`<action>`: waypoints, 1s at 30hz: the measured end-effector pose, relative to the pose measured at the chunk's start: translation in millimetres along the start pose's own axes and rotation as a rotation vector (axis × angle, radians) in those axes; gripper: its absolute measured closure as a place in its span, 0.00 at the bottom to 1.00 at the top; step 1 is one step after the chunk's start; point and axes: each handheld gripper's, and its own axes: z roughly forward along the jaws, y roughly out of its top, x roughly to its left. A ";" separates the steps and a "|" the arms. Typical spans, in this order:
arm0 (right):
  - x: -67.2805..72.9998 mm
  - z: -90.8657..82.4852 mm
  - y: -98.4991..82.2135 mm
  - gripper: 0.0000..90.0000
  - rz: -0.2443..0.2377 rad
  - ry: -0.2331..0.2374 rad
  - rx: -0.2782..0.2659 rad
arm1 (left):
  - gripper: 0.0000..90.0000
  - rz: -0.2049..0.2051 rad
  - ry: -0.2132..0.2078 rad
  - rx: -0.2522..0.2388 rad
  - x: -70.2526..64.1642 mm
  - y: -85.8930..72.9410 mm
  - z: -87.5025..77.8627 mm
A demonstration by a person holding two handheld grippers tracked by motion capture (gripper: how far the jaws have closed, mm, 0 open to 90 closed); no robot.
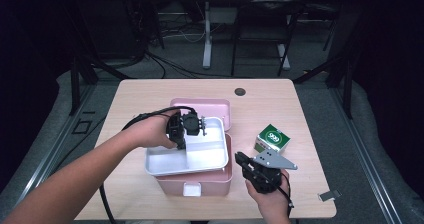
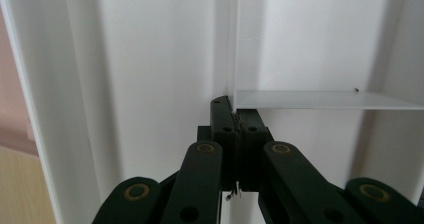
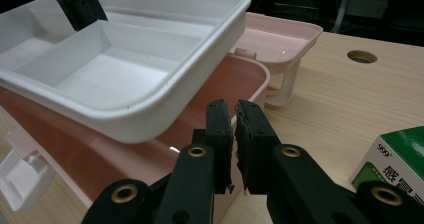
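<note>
High view: white tray (image 1: pixel 200 159) atop pink box (image 1: pixel 220 183).

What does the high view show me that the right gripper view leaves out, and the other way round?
High view: the person's left hand and right hand, the whole table, and a small metal clip near its right corner.

Right gripper view: the right claw close up, shut and empty, and the white tray tilted, its near edge raised above the pink box.

Both: the left claw clamped on the tray's divider, the open pink lid, the green carton and the table's round hole.
</note>
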 end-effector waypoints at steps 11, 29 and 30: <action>3.1 4.6 -2.7 0.92 -0.006 0.009 0.037 | 0.99 -0.224 -0.014 0.007 13.9 -30.5 -4.8; 5.9 8.6 -4.7 0.90 -0.007 0.020 0.042 | 0.99 -0.451 -0.003 0.012 38.8 -94.4 -7.9; 6.0 8.6 -4.6 0.90 -0.007 0.020 0.042 | 0.99 -0.468 -0.003 0.017 40.3 -98.9 -8.1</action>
